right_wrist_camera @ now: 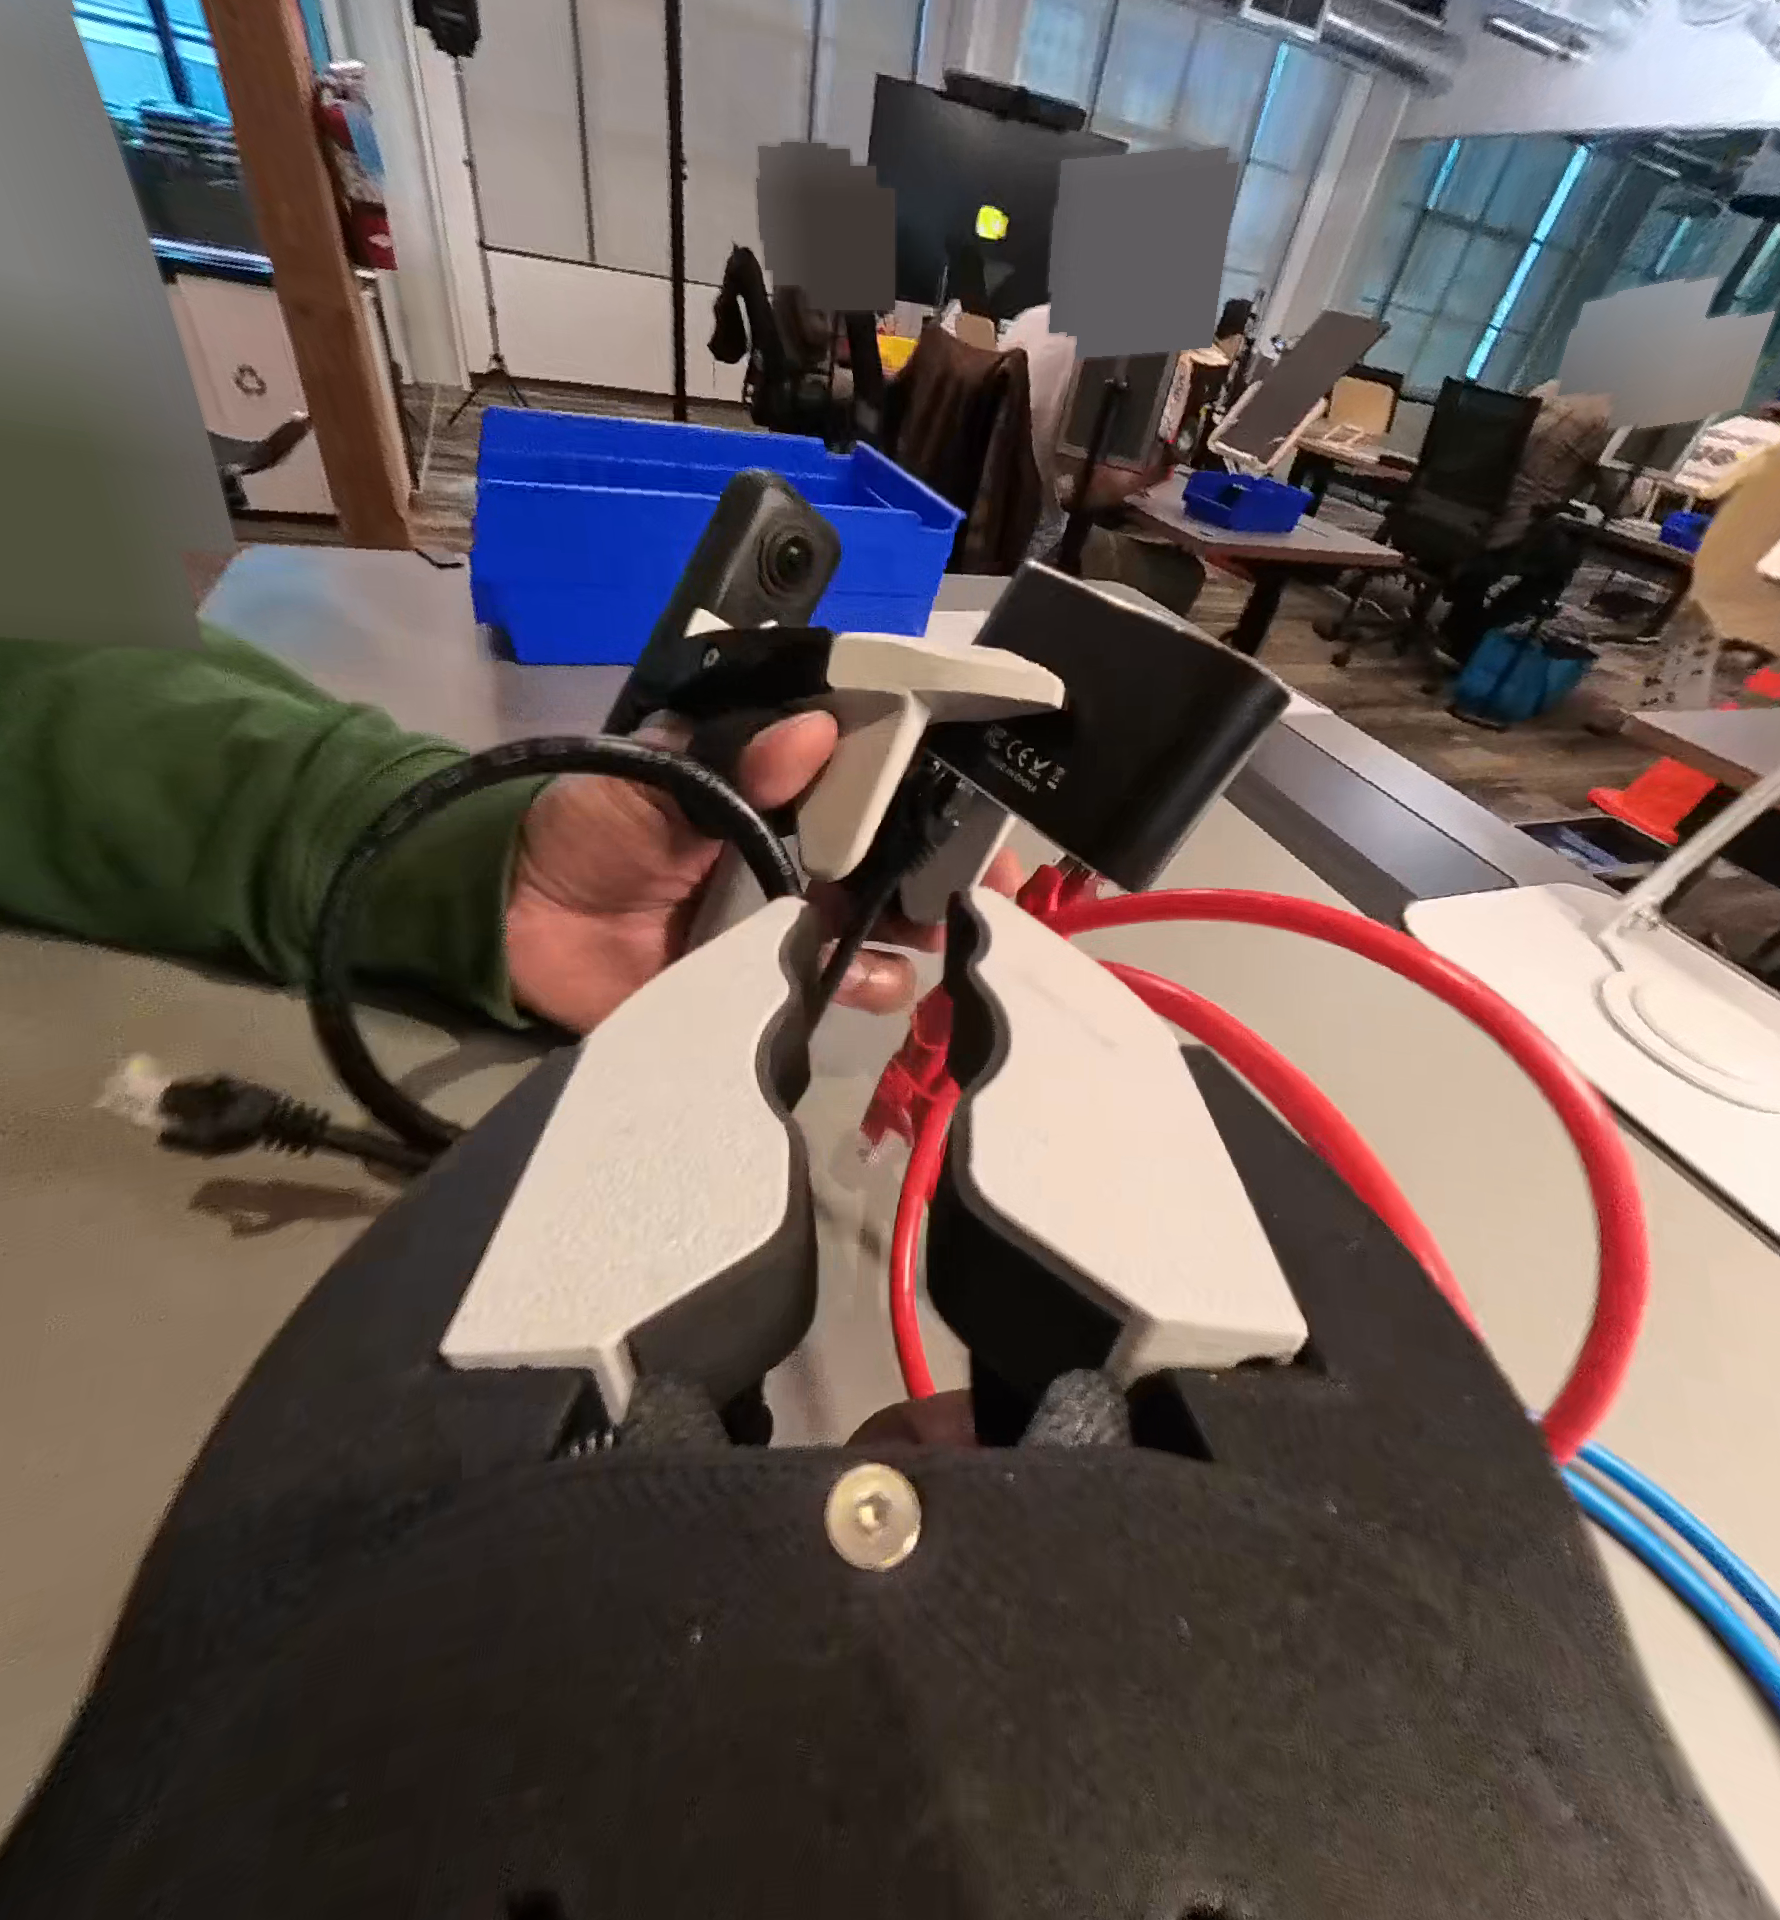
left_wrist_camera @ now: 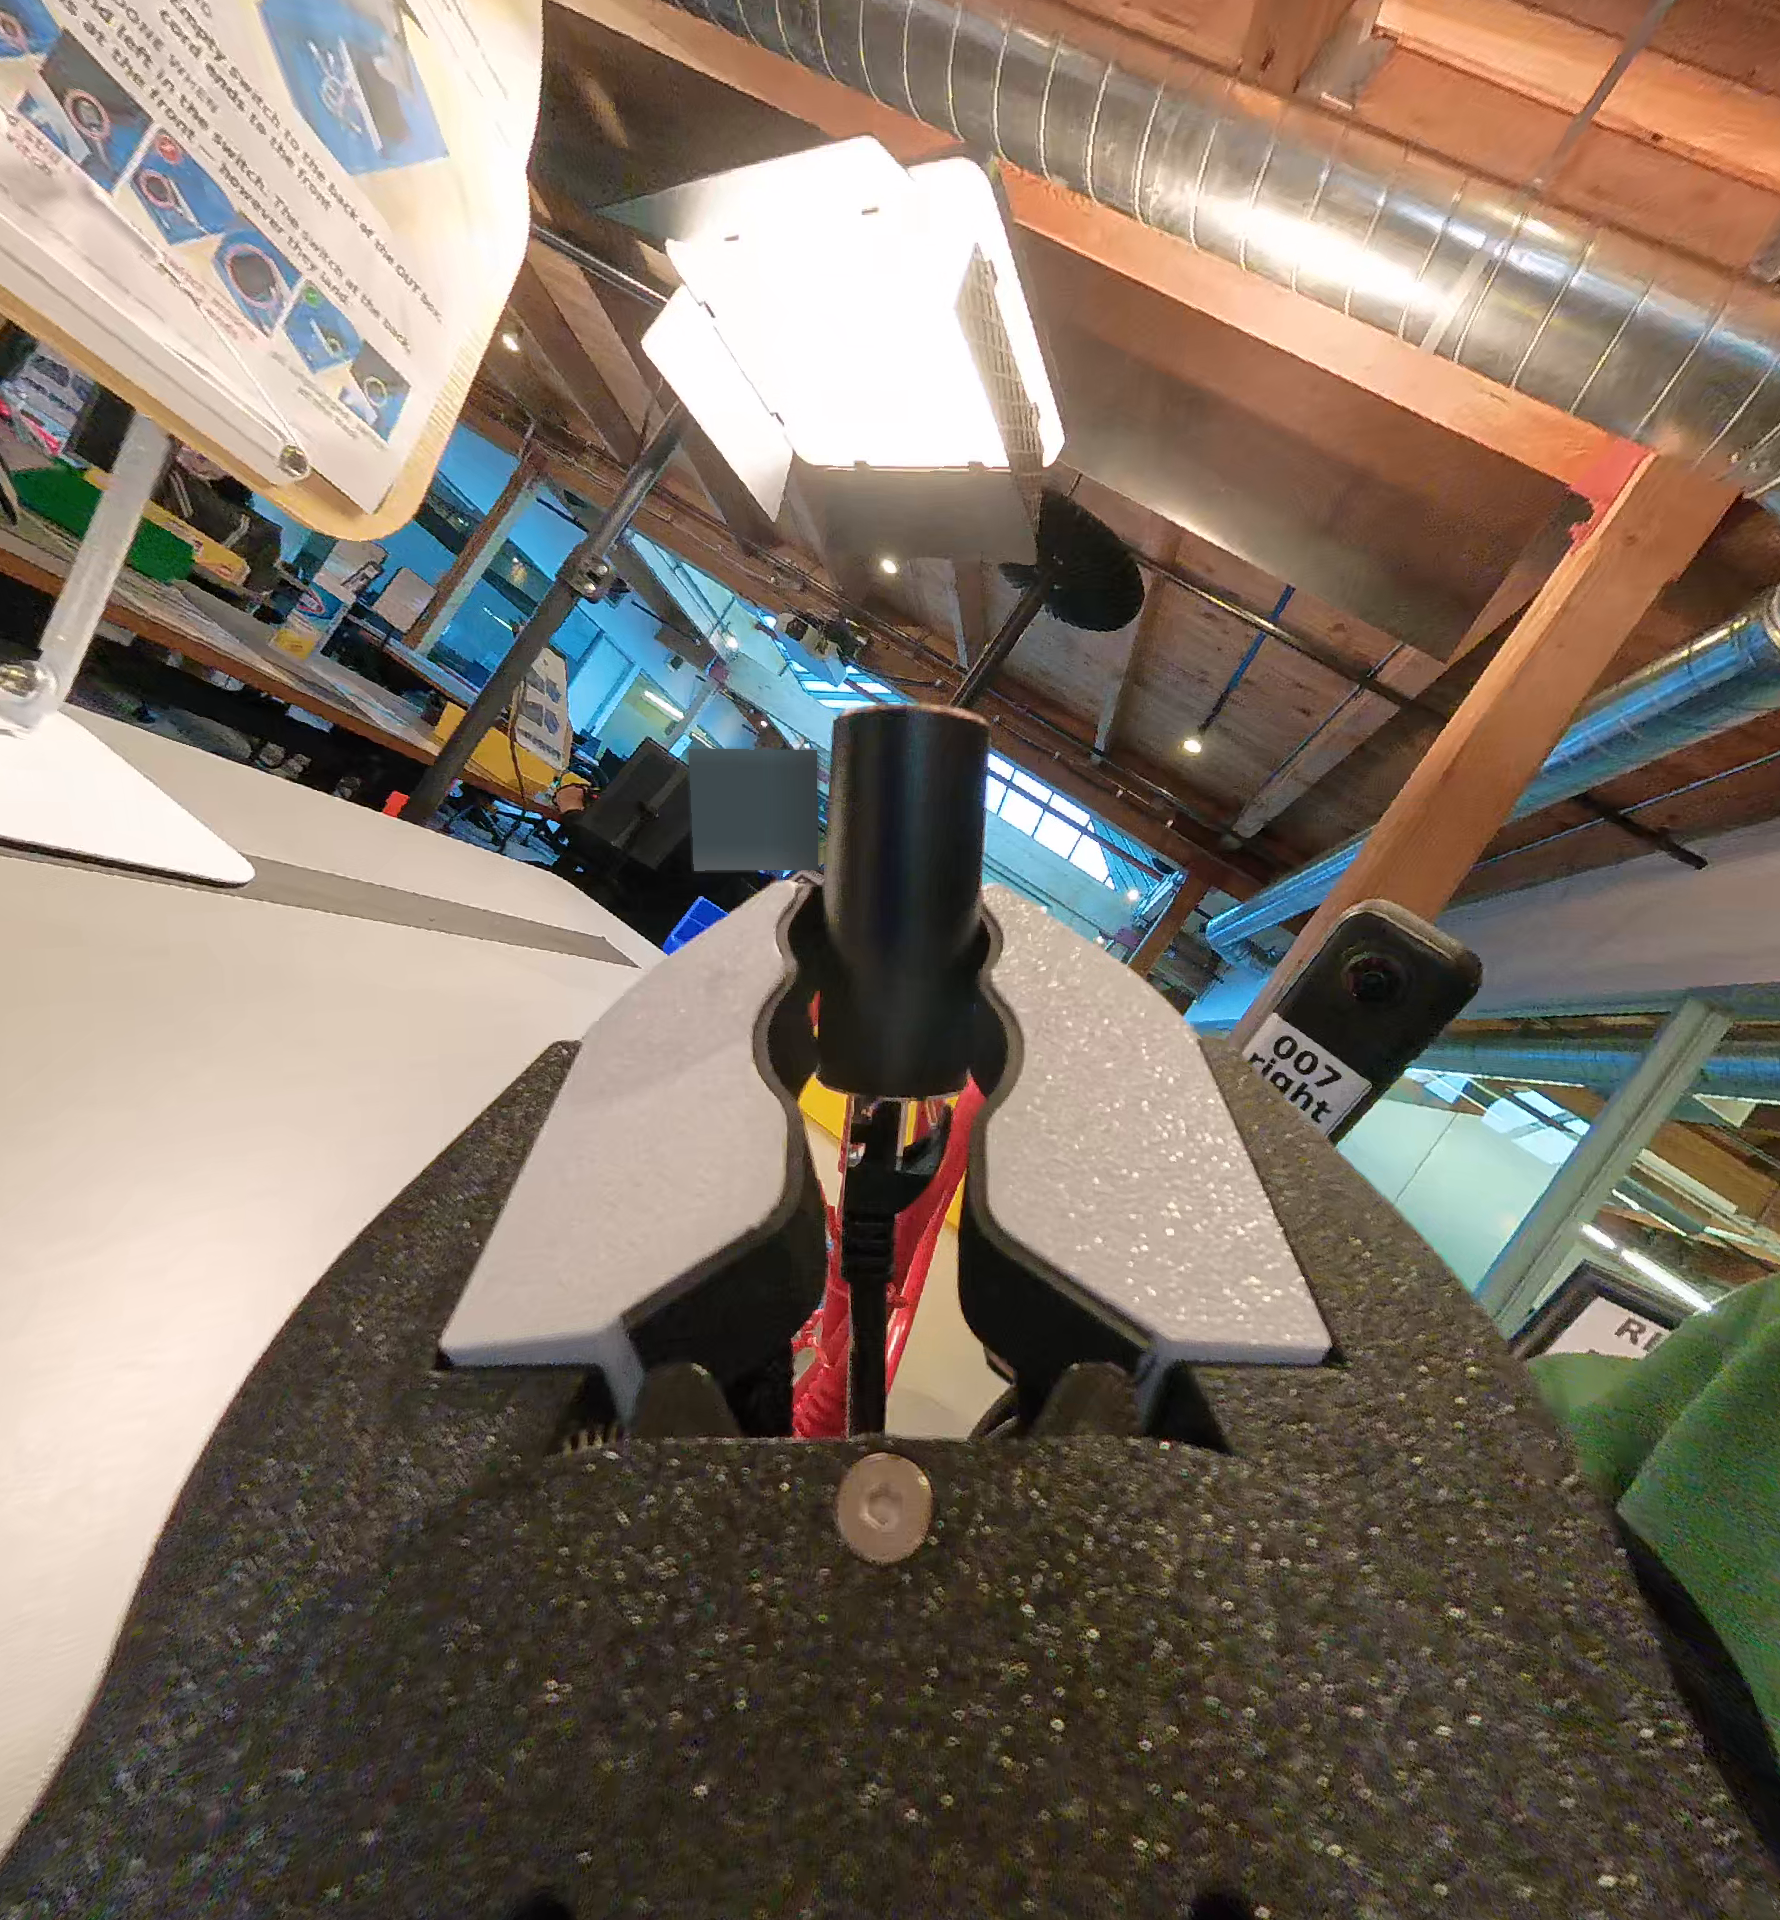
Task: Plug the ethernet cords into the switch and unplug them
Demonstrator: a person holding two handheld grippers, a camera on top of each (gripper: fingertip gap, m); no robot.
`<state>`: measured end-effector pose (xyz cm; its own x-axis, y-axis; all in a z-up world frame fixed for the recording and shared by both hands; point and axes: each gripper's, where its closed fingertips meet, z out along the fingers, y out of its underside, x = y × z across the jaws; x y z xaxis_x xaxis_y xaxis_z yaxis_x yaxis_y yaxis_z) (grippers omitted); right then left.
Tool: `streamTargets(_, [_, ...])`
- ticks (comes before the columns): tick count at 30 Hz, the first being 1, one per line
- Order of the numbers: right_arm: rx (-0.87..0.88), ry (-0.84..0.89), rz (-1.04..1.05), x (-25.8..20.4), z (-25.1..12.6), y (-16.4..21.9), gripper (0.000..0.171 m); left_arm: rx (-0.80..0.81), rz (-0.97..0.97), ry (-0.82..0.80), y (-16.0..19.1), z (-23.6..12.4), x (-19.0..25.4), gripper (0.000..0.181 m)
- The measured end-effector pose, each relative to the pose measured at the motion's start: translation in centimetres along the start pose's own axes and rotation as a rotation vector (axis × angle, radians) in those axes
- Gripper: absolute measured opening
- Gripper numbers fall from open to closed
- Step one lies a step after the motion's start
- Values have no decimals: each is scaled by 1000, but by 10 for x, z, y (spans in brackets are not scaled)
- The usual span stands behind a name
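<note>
Left tongs (left_wrist_camera: 891, 971): closed on the black switch (left_wrist_camera: 901, 904), held off the table (left_wrist_camera: 190, 1091) and tilted upward. Switch, right view (right_wrist_camera: 1125, 717): a black cord (right_wrist_camera: 553, 769) and a red cord (right_wrist_camera: 1385, 997) appear plugged into its underside; the ports themselves are hidden. Black cord: loops past the person's hand (right_wrist_camera: 637, 883), free plug (right_wrist_camera: 231, 1117) lying on the table. Right tongs (right_wrist_camera: 881, 977): parted, gripping nothing, tips just below the switch with the black cord passing between them. Blue cord (right_wrist_camera: 1717, 1590): on the table at right, apart. Step, as judged: unplugging, the right tongs lining up on a plug. Next move calls for closing on the plug body near its latch, then pulling straight along the port axis while the left tongs brace the switch.
</note>
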<state>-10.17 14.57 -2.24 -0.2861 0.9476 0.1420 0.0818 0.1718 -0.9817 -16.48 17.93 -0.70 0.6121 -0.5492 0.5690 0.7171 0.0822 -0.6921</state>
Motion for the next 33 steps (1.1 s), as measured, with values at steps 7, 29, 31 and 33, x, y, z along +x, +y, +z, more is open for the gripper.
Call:
streamTargets(7, [-46, 101, 28, 0, 20, 13, 43, -34, 30, 25, 16, 8, 13, 26])
streamTargets(29, [-458, 142, 97, 22, 14, 92, 15, 97, -22, 27, -34, -13, -2, 27])
streamTargets(31, [-440, 120, 97, 19, 13, 88, 19, 90, -23, 33, -34, -12, -2, 26])
streamTargets(33, [-398, 101, 121, 18, 13, 80, 22, 89, -29, 44, -31, -11, 0, 27])
